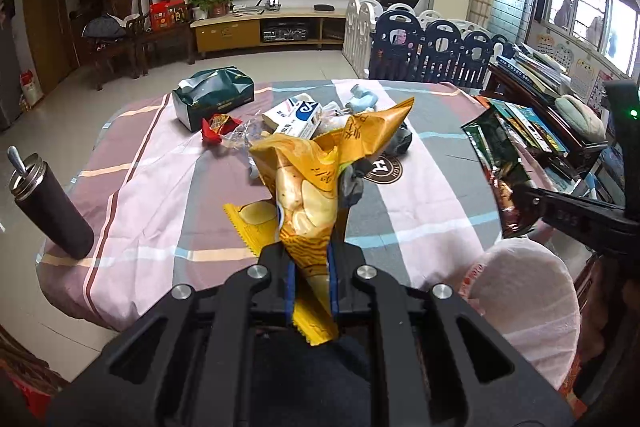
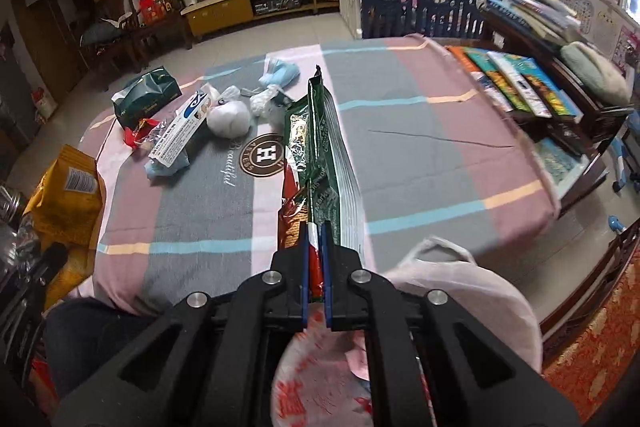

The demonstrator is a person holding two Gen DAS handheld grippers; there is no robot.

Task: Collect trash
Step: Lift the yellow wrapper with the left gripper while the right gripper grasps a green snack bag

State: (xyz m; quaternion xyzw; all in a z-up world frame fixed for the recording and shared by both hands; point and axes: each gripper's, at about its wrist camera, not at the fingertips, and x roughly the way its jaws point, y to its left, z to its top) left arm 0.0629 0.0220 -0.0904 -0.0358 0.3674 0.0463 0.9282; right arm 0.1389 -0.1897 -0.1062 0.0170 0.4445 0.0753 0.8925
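Clamping a crumpled yellow chip bag (image 1: 308, 187) by its torn bottom seam, the left gripper (image 1: 312, 275) holds it up above the striped tablecloth (image 1: 420, 211); the right gripper (image 2: 316, 267) is pinched shut on a corner of a green-and-red foil wrapper (image 2: 320, 163) over the same cloth. Both packets look light, crinkly and slick, best gripped at a flat sealed edge. A pale plastic bag (image 2: 472, 291) gapes just off the cloth's near edge, its inside hidden. Whether crumbs remain cannot be told.

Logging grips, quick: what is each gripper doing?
Left gripper: shut on crumpled yellow chip bag.
Right gripper: shut on green foil snack packet.
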